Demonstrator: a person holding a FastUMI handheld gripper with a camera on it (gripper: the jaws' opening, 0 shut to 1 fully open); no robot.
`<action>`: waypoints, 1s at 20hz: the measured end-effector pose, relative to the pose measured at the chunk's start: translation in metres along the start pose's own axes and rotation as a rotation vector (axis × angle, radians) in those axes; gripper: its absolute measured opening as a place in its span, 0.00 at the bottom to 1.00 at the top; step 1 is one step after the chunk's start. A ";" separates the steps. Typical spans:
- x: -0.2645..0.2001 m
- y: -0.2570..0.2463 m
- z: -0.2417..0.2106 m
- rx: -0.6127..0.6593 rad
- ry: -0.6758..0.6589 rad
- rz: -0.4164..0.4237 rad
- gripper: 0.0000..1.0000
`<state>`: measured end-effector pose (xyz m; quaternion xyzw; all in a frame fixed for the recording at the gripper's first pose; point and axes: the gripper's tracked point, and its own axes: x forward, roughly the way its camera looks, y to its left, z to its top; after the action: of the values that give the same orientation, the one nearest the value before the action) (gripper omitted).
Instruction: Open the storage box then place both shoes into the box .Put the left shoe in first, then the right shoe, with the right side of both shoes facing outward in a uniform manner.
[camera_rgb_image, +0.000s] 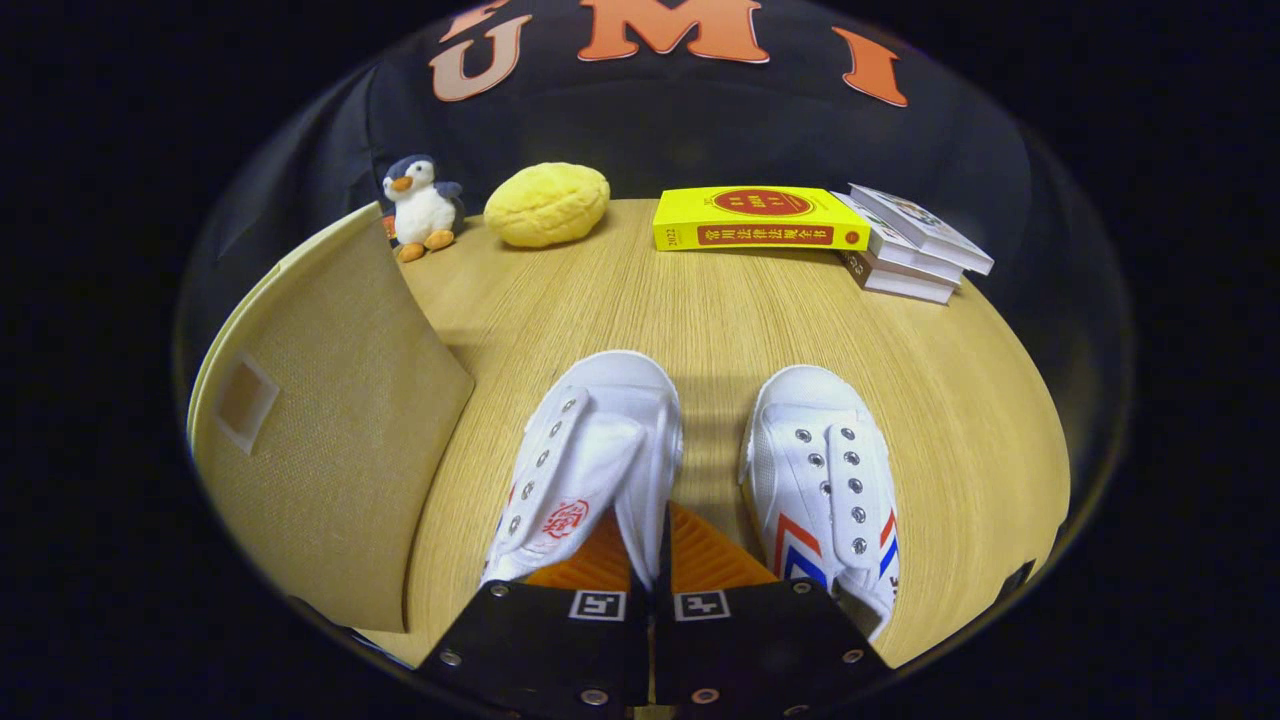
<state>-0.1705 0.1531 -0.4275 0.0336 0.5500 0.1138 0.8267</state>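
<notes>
jaws (652, 560) pinched on left shoe (590, 460) collar

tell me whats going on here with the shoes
A hand-held tool has its two orange fingers closed on the side wall of the left shoe. The right shoe sits beside it on the wooden table. The beige storage box stands just left of the shoes, its flap raised. Neither shoe is in the box yet.
</notes>
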 end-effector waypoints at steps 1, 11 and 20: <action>-0.002 -0.002 0.003 0.027 0.002 0.002 0.02; -0.055 0.001 0.065 0.170 -0.077 0.023 0.01; -0.117 0.049 0.129 0.197 -0.110 0.094 0.01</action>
<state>-0.1029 0.1837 -0.2625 0.1467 0.5102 0.0961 0.8420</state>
